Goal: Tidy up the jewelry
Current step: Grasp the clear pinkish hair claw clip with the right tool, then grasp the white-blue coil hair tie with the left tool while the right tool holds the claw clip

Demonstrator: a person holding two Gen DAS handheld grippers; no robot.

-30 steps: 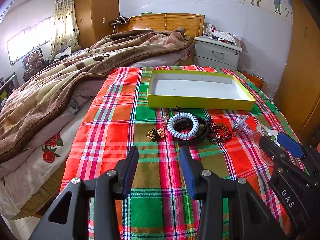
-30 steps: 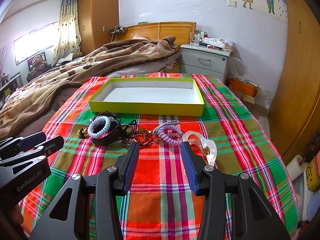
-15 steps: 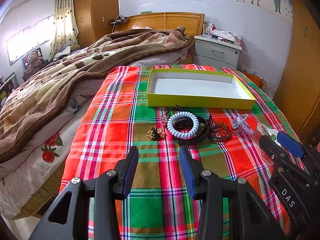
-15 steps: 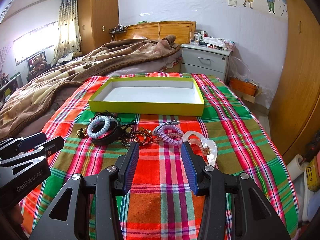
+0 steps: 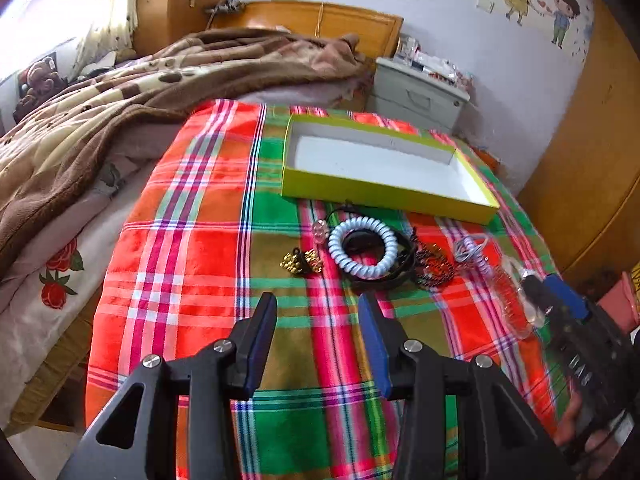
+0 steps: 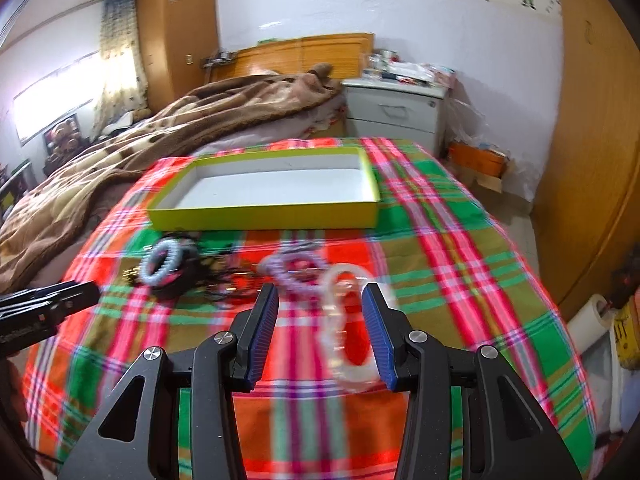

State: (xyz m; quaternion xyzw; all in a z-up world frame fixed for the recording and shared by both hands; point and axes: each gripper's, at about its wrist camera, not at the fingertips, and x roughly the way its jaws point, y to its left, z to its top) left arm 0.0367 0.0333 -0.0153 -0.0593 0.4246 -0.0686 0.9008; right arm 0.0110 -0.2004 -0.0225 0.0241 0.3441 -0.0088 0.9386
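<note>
The left gripper (image 5: 318, 336) is held with its jaws spread and nothing between them, above the plaid cloth (image 5: 192, 248) that covers the bed. Just ahead of it a small gold charm cluster (image 5: 301, 261) is seen, and slightly further ahead and to its right a pale blue coil band (image 5: 363, 247) lies on top of a black ring (image 5: 394, 276), with a dark beaded bracelet (image 5: 434, 266) touching that ring on the right. Beyond these, the yellow-green box (image 5: 384, 194) is found with its white inside bare.

The right gripper (image 6: 320, 320) is likewise spread wide and grips nothing. A clear hair clip (image 6: 346, 320) is seen lying on the cloth between its fingers, closer to the right one; contact cannot be judged because of blur. Just ahead and left of the gripper a lilac coil band (image 6: 296, 270) is placed, touching the clip's far end. The blue coil band (image 6: 162, 264) is seen further left, and the box (image 6: 264, 216) straight ahead, well apart.
</note>
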